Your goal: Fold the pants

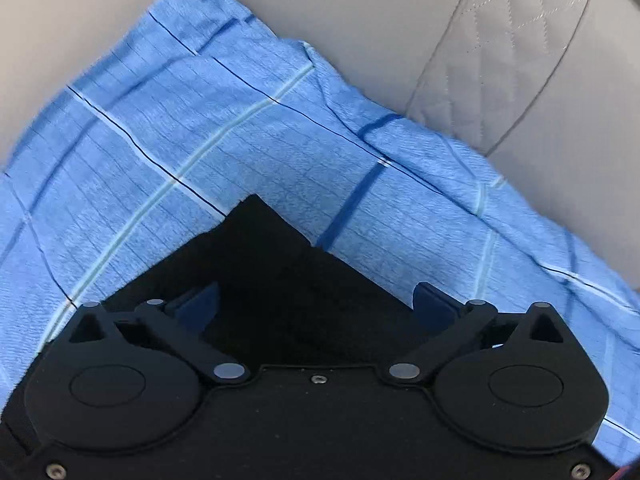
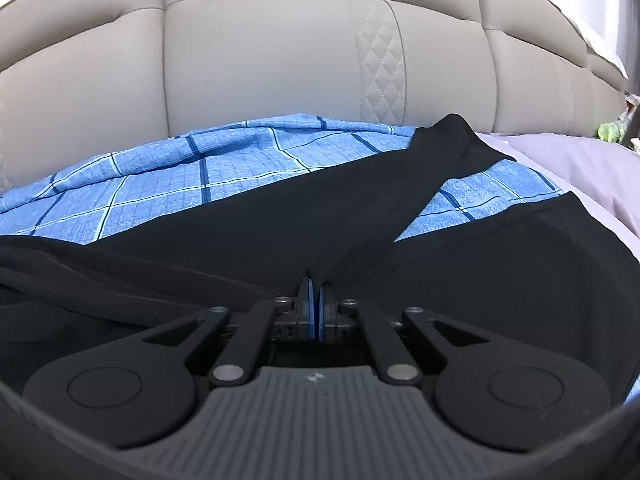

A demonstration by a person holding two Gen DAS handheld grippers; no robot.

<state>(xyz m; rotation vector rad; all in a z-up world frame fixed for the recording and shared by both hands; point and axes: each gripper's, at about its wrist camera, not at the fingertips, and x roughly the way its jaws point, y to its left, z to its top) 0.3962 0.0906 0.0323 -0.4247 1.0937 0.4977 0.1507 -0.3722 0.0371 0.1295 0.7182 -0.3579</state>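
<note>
On a blue plaid blanket (image 2: 160,184) against a beige headboard (image 2: 260,60), the right gripper (image 2: 316,300) pinches a fold of the black pants (image 2: 280,220); the left gripper (image 1: 316,304), jaws wide, hovers over a corner. Next, likely: gripping that corner to fold.

Ahead of my right jaws I see a blue plaid sheet (image 2: 160,184), a beige quilted headboard (image 2: 280,60) beyond it, and a lilac pillow (image 2: 568,156) far right.
</note>
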